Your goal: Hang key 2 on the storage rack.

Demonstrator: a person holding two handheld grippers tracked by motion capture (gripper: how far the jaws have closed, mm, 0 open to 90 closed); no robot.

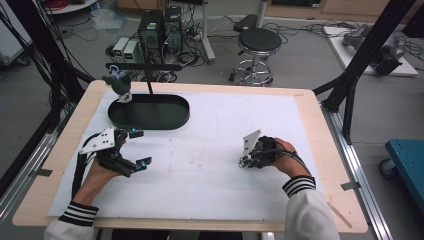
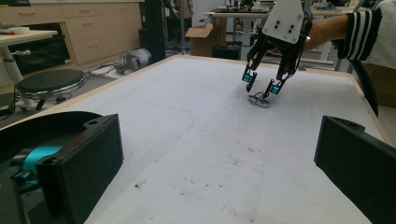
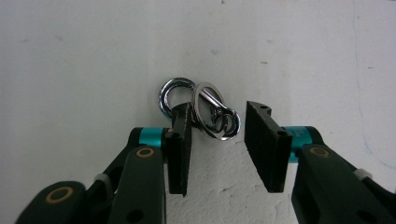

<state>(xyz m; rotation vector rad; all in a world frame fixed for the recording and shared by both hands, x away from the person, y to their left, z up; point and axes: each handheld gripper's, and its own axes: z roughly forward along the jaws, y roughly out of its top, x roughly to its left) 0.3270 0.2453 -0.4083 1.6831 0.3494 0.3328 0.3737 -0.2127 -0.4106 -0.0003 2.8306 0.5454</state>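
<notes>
A small metal key clasp with linked rings [image 3: 212, 112] lies flat on the white mat [image 1: 210, 165]. My right gripper [image 3: 218, 140] points down over it, open, one jaw on each side; the left pad [image 3: 180, 144] overlaps one ring. The same clasp [image 2: 259, 100] sits under the right gripper [image 2: 261, 88] in the left gripper view, and under the right gripper [image 1: 244, 161] in the high view. My left gripper [image 1: 141, 147] is held wide open and empty above the mat's left side, and my left gripper [image 2: 217, 158] faces the clasp in its own view.
A black oval base [image 1: 149, 111] with a post and crossbar [image 1: 144, 66] stands at the mat's far left; a grey-green toy [image 1: 120, 82] hangs from the bar. Beyond the table are a stool [image 1: 259, 42] and computer towers [image 1: 160, 27]. A blue cart [image 1: 407, 160] is at the right.
</notes>
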